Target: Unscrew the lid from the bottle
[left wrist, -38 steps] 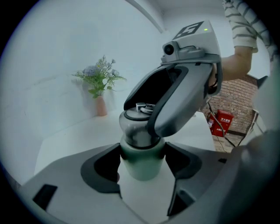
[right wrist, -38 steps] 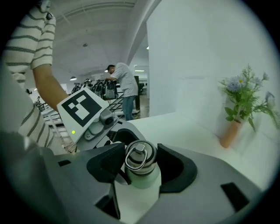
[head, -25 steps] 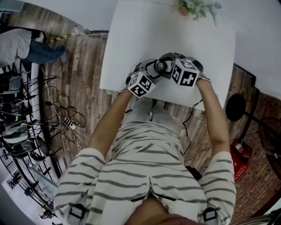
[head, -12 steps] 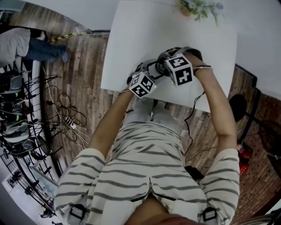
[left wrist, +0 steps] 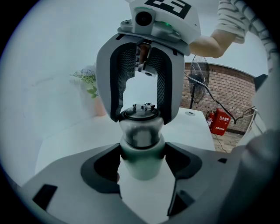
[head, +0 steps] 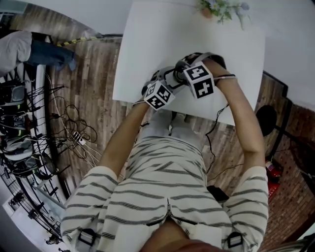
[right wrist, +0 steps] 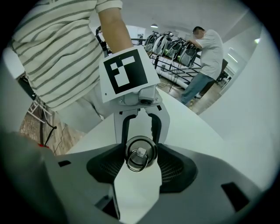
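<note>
A small bottle [left wrist: 141,151] with a pale green base stands upright near the front edge of the white table [head: 147,39]. My left gripper [left wrist: 141,153] is shut on the bottle's body from the side, pads pressed on both flanks. My right gripper [right wrist: 140,159] comes down from above and is shut on the dark lid [right wrist: 140,154], which has a metal ring on top. In the left gripper view the right gripper's fingers [left wrist: 165,94] flank the lid [left wrist: 139,113]. In the head view both marker cubes cover the bottle.
A potted plant [head: 221,10] stands at the table's far edge. Cables [head: 74,133] lie on the wooden floor to the left. A fan [left wrist: 199,78] and a red fire extinguisher [left wrist: 221,122] stand beyond the table. A person [right wrist: 205,48] stands by racks far off.
The right gripper has rolled about its own axis while staying over the bottle; its marker cube turned and the right forearm swung. The left gripper has stayed still.
</note>
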